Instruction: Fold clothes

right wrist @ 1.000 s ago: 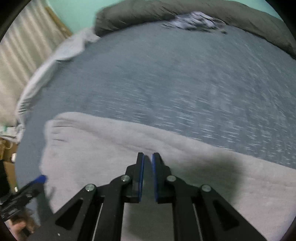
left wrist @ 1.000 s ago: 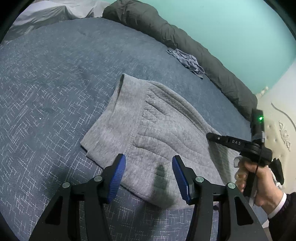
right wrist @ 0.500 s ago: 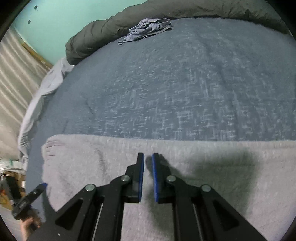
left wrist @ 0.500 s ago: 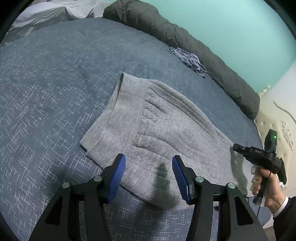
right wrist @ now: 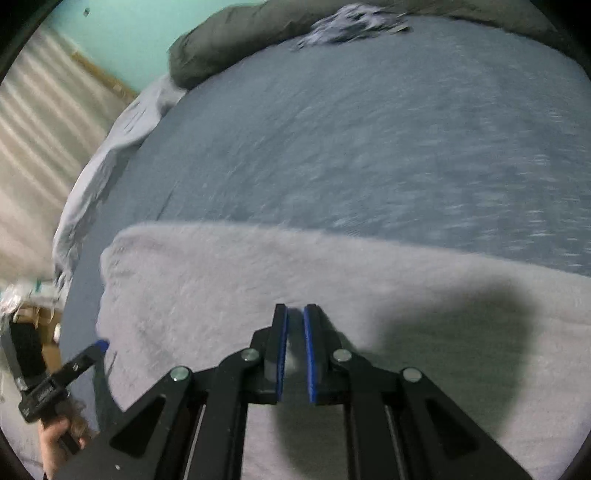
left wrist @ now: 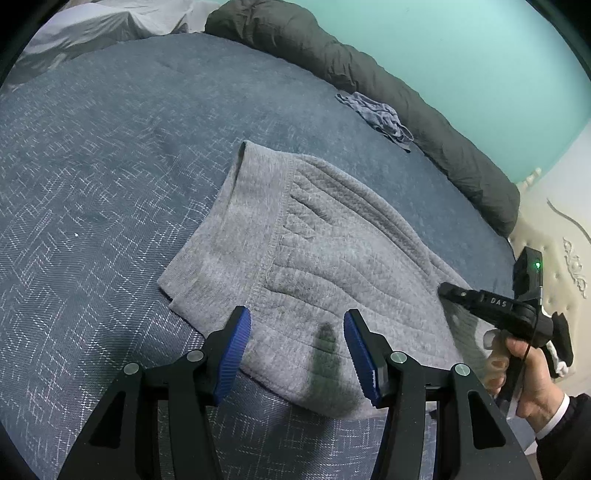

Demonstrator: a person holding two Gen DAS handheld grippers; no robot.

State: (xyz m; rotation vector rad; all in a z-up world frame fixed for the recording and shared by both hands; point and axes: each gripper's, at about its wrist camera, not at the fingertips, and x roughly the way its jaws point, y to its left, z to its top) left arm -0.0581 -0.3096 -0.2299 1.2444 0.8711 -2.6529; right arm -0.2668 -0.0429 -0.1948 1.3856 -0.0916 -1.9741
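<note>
A grey quilted garment (left wrist: 314,251) lies flat on the blue bed cover (left wrist: 110,166), with a stitched band along its left end. My left gripper (left wrist: 295,317) hovers open just above the garment's near edge, nothing between its blue pads. In the right wrist view it shows at the lower left (right wrist: 98,347), held by a hand. My right gripper (right wrist: 295,310) is shut over the middle of the garment (right wrist: 221,280) and pinches no cloth. From the left wrist view the right gripper (left wrist: 445,290) hangs over the garment's right part, with a person's hand (left wrist: 524,373) on its grip.
A dark grey rolled duvet (left wrist: 406,99) lines the bed's far edge under a teal wall. A small crumpled blue-grey cloth (left wrist: 380,114) lies beside it. White bedding (left wrist: 92,26) sits at the back left, a cream headboard (left wrist: 569,258) at the right. Curtains (right wrist: 44,122) hang beyond the bed.
The right gripper swung out to the right, then came back left over the garment; its view is motion-blurred. The left gripper and the garment stayed put.
</note>
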